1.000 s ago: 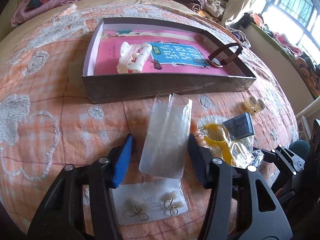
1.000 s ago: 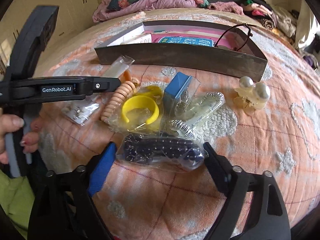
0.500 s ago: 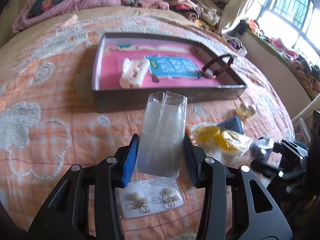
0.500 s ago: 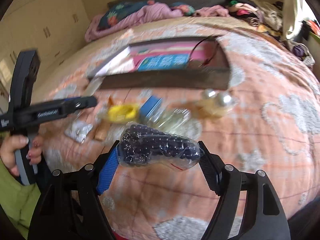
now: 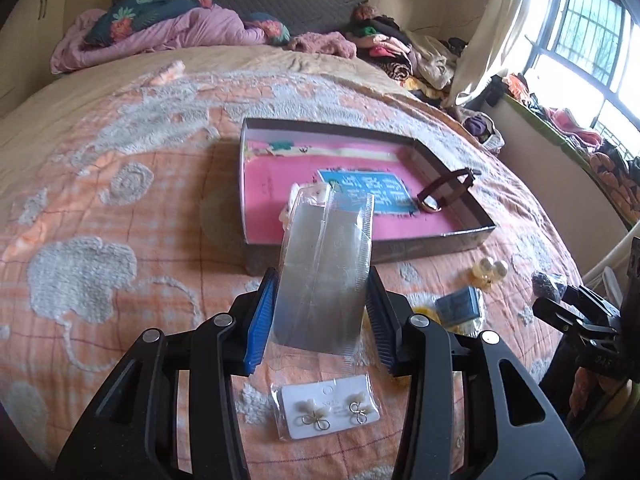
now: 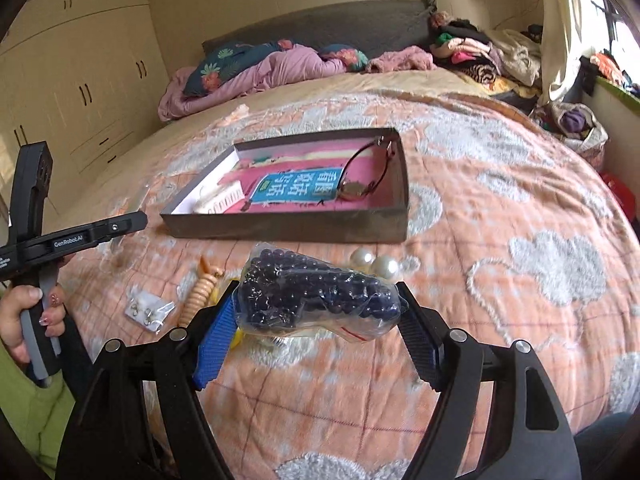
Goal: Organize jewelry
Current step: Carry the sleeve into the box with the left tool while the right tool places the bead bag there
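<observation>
Left wrist: your left gripper [image 5: 322, 306] is clamped on a clear packet [image 5: 325, 268].
Your right gripper [image 6: 316, 334] grips a bead bag [image 6: 316, 300]; the box [image 6: 288, 228] lies ahead.

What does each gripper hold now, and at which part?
Left gripper: clear plastic sleeve, pinched at its lower side edges. Right gripper: bag of dark beads, gripped by its two ends.
</observation>
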Motion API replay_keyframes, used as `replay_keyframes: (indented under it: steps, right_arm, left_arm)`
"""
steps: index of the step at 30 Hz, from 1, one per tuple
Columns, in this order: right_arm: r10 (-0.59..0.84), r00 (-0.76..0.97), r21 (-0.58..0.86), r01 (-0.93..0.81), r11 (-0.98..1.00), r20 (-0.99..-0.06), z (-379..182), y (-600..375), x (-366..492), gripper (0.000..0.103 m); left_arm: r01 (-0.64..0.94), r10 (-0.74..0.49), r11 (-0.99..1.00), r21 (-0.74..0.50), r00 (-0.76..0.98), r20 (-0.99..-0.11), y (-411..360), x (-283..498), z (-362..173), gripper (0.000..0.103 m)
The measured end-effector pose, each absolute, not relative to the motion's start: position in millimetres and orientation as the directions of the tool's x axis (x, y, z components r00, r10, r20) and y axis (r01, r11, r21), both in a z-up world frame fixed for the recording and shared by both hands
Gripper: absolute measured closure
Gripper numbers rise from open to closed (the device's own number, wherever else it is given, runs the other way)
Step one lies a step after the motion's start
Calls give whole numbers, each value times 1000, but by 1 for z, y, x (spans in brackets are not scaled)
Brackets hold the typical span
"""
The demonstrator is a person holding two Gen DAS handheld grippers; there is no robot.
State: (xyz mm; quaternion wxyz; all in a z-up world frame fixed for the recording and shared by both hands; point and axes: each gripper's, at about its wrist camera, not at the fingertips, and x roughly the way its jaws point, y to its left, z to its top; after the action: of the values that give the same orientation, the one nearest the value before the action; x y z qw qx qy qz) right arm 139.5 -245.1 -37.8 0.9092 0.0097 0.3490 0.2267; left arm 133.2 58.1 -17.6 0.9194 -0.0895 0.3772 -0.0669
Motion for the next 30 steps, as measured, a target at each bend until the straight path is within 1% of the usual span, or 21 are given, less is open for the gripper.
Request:
replay_keyframes:
  steps: [11,20,30]
  right_arm:
    - [425,696,160,-414,896,-579,-10,-249,150,29]
    - [430,737,155,-414,897,-522,18,-255,166,29]
    - [424,768,147,-405,902,-480,42,-257,190,29]
  left_arm:
    - [84,-194,977,-196,736,-649,48,148,8,68]
    - [117,-213,974,-191,757,-618,32,175,29,68]
    - [146,-234,971,-191,758,-608,18,201,39,68]
